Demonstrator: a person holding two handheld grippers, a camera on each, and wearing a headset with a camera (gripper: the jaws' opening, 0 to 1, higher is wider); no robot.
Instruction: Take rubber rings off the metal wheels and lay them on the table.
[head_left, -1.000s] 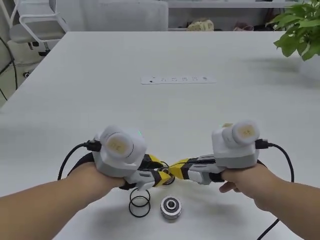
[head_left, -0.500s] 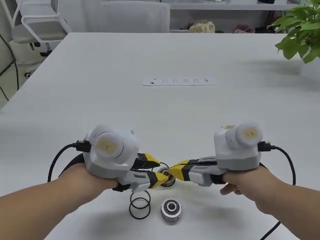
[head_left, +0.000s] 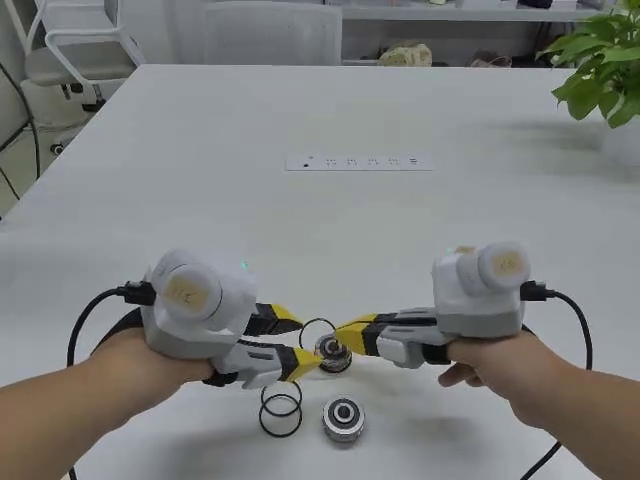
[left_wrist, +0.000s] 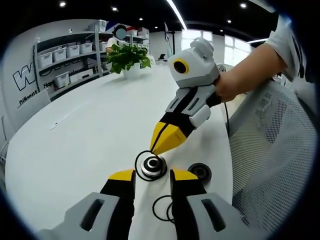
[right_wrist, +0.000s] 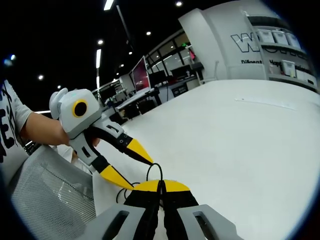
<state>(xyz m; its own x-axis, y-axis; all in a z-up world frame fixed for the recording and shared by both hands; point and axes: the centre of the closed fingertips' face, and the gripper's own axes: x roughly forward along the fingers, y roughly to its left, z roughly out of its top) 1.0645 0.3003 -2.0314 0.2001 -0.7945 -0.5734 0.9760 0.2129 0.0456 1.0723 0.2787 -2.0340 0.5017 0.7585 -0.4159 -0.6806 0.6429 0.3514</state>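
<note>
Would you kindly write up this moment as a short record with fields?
left gripper: open, jaws pointing at the small silver metal wheel just ahead
right gripper: shut on the thin black rubber ring, which loops loosely round that wheel
loose rings: two black rubber rings overlapping on the white table
second metal wheel: flat on the table, beside the loose rings
task state: one ring looks part-way off, not yet laid down

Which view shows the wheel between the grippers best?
Left gripper view: wheel and loose ring sit unobstructed beyond the jaws. Head view shows it small; right gripper view, the ring looping above shut jaws.
</note>
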